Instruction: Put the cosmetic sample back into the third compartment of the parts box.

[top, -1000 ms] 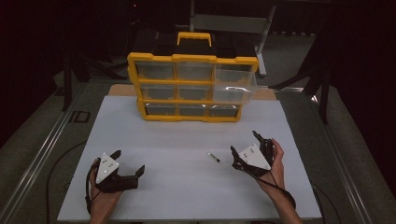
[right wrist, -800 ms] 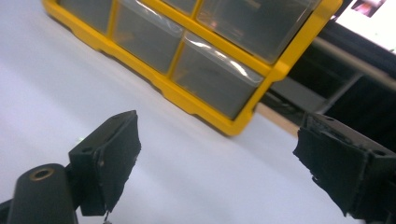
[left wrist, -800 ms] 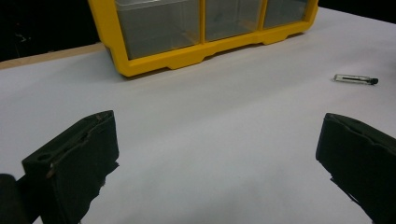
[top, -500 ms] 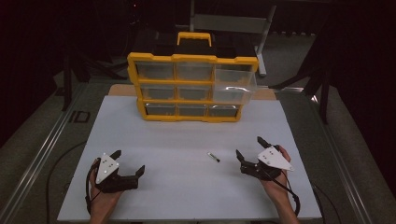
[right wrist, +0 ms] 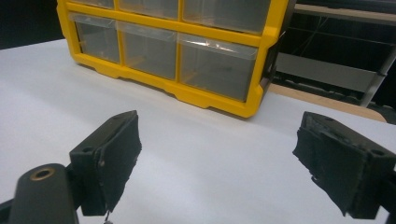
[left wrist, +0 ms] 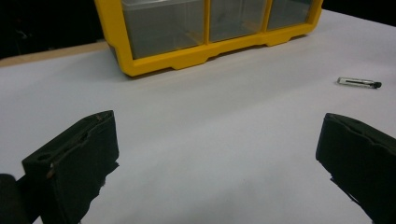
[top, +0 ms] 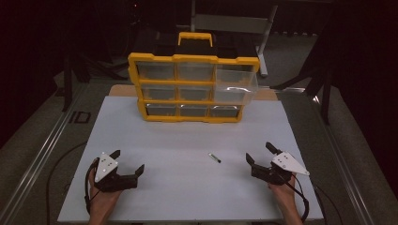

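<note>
A yellow organizer (top: 193, 87) with clear drawers stands at the back of the white table (top: 187, 140); its top right drawer (top: 236, 84) is pulled out. A small thin clear piece with a dark tip (top: 215, 158) lies on the table, also in the left gripper view (left wrist: 358, 82). My left gripper (top: 127, 161) rests open near the front left, empty; its jaws stand wide apart in the left gripper view (left wrist: 217, 158). At the front right, my right gripper (top: 259, 152) is open and empty, right of the small piece, and faces the organizer's bottom row (right wrist: 187, 56).
A metal frame (top: 230, 21) and a dark floor lie behind the organizer. A wooden board edge (top: 267, 93) shows under the white sheet at the back. Metal rails (top: 42, 150) run along both table sides.
My right gripper has drawn back toward the front edge and to the right, away from the small piece, and turned flatter. The left gripper has stayed still.
</note>
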Demonstrator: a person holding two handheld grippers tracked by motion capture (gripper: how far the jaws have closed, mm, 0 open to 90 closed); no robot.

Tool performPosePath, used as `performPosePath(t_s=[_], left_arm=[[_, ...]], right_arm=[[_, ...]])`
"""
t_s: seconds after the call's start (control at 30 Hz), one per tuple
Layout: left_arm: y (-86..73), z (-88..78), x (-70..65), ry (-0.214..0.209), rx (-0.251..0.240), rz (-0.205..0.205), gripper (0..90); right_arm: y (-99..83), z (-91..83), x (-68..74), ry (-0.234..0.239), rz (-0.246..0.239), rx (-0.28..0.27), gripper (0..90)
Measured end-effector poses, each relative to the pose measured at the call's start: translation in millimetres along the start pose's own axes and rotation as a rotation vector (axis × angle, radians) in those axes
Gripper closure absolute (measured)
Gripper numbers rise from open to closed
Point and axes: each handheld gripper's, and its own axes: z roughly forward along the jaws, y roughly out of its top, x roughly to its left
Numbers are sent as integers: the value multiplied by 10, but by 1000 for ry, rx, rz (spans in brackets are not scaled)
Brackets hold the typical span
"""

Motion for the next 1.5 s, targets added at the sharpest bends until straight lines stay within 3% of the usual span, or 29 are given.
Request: performPosePath(t_s=[0.07, 0.4, 0.77, 1.5], left_arm=[[45, 4, -1, -12, 1, -10, 2], [397, 94, -84, -113, 13, 36, 2], [700, 214, -163, -155, 25, 120, 2], [1078, 556, -412, -265, 34, 235, 2]], right_arm=[[-14, 5, -19, 2, -3, 8, 138], [-70, -112, -43, 10, 25, 6, 138], [-78, -101, -16, 20, 4, 22, 137], [-71, -105, -18, 28, 17, 12, 136]])
